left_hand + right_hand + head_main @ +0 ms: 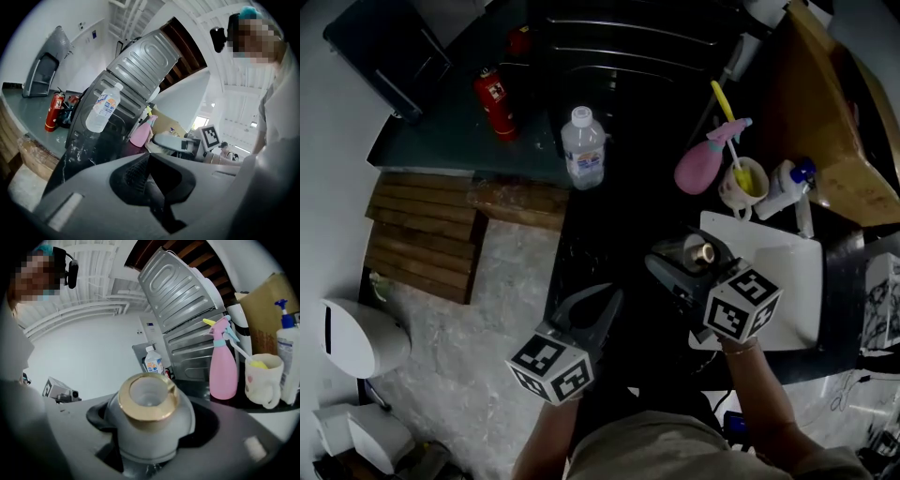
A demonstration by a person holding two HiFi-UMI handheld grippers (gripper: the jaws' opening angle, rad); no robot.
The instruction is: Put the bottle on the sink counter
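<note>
My right gripper [692, 261] is shut on a small frosted bottle [701, 251] with a gold neck and an open mouth, held low over the near right part of the dark counter [609, 234]. In the right gripper view the frosted bottle [147, 413] fills the space between the jaws. My left gripper [598, 305] hangs at the counter's near edge, to the left, shut with nothing in it [152, 180]. A clear water bottle [583, 150] with a white cap stands upright farther back, by the ridged sink drainer [628, 37].
A pink spray bottle [703, 164], a mug [742, 183] with a yellow brush and a white pump bottle [783, 187] stand at the right. A white board [787, 281] lies below the right gripper. A red extinguisher [495, 101] stands back left; a cardboard box [825, 112] sits far right.
</note>
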